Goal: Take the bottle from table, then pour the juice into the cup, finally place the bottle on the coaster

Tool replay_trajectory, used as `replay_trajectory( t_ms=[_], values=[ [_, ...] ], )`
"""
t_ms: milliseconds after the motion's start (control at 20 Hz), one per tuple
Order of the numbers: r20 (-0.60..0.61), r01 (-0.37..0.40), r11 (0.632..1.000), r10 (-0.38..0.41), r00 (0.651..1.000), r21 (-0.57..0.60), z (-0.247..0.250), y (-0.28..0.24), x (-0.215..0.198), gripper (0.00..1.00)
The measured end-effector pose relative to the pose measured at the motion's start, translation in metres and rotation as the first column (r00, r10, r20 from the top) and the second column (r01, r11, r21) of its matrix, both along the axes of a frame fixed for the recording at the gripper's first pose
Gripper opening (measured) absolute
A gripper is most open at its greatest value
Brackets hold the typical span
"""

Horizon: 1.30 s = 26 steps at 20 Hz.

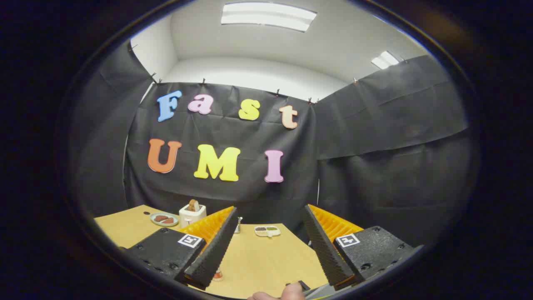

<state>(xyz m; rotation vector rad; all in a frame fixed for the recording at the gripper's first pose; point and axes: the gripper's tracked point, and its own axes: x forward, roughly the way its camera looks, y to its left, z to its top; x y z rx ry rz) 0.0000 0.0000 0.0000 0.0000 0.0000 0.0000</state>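
Gripper view: the gripper (pixel 266 241) is held wide, empty, above the table (pixel 258 258); the bottle must first be reached.

Cloth-walled booth (pixel 387 137), office ceiling lights (pixel 268 16)

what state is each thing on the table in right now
gripper: jaws open, nothing between them
toaster: upright, a slice sticking out of the top
small round plate: holds brown pieces
divided dish: filled, flat on the table
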Motion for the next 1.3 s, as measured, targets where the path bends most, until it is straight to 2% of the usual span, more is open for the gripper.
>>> replay_trajectory(
  t_ms=[450, 800, 1300],
  values=[
    [0.003, -0.037, 0.999, 0.037, 0.999, -0.009, -0.003, 0.013, -0.003, 1.0],
    [-0.006, -0.097, 0.995, 0.097, 0.995, 0.016, -0.005, 0.029, -0.008, 1.0],
    [-0.051, -0.133, 0.989, 0.136, 0.989, 0.058, -0.035, 0.026, -0.016, 1.0]
  ],
)
